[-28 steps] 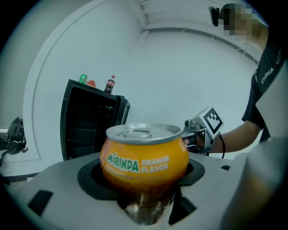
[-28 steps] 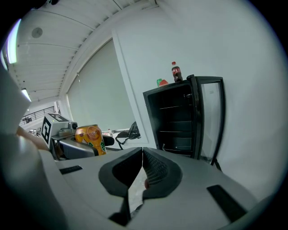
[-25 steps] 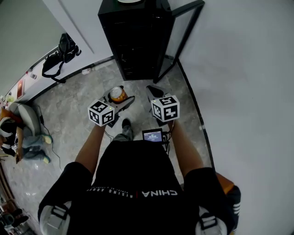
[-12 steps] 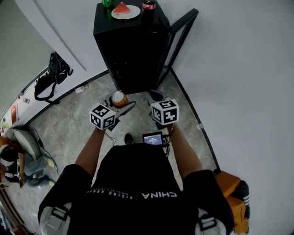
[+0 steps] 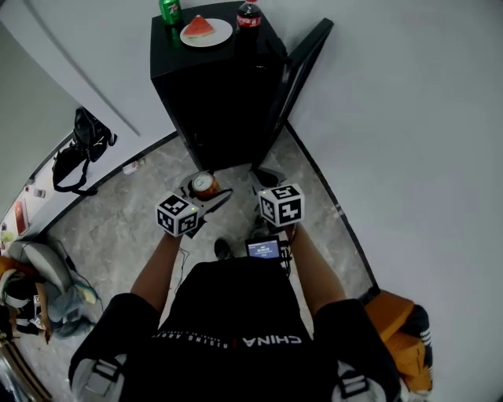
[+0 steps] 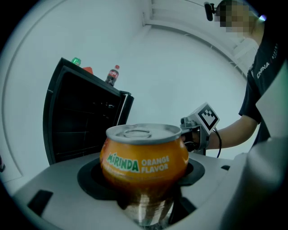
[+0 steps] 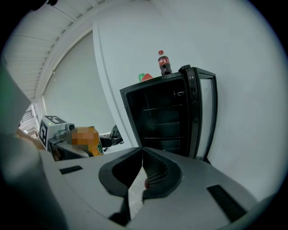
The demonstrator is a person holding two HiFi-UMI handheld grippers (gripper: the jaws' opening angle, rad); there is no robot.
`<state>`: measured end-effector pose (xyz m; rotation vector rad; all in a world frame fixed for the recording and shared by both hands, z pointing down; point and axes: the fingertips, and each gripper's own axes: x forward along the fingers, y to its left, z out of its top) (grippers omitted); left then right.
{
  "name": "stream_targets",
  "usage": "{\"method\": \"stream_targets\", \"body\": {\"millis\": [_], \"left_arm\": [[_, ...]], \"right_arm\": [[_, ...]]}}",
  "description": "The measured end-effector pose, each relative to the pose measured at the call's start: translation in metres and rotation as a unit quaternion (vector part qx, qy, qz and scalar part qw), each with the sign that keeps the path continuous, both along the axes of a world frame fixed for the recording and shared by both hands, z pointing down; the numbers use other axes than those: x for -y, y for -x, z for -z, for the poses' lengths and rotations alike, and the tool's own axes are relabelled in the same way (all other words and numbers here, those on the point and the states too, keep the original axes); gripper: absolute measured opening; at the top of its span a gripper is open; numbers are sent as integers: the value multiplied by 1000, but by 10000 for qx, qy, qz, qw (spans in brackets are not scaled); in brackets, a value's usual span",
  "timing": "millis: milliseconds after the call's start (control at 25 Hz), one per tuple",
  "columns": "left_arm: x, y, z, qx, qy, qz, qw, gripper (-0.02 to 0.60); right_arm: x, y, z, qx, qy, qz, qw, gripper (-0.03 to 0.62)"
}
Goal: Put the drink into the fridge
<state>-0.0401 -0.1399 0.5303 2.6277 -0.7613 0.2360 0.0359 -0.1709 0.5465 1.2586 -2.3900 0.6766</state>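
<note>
An orange Mirinda can (image 6: 144,155) stands upright between the jaws of my left gripper (image 6: 143,188), which is shut on it. In the head view the can (image 5: 205,185) sits just ahead of the left gripper (image 5: 196,200). My right gripper (image 5: 267,177) is beside it, jaws shut with nothing between them (image 7: 140,173). The small black fridge (image 5: 216,86) stands ahead against the wall, its door (image 5: 295,74) swung open to the right. Dark empty shelves show inside the fridge (image 7: 164,119). The fridge (image 6: 83,121) is a short way in front of both grippers.
On the fridge top stand a cola bottle (image 5: 248,14), a green can (image 5: 170,10) and a plate with a watermelon slice (image 5: 206,30). A black bag (image 5: 82,145) lies by the left wall. White walls close in left and right. An orange bag (image 5: 401,330) sits behind me on the right.
The fridge has slid further up the head view and its top with the bottle and plate has come fully into sight. Both grippers keep the same pose, the can still held.
</note>
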Motion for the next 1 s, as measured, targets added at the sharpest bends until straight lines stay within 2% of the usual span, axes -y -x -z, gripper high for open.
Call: {"method": "stream_targets", "body": {"millis": [240,440,760,1000], "left_arm": [[37,-5,1,51,-9,297,9995,345],[78,-14,13,28,-90,617,9981,345],[123,-40,16,-66,-29,1058,9944,345],[130,-40,6,27,67,1082,9941,345]], "right_arm": [[41,8,5,114,-84,354,9993,15],[84,-7,20,140,-222,589,9979,15],[138,-31,19,248,-173,946,9951,15],[151,-18,9,286,-83,1124,9932,15]]}}
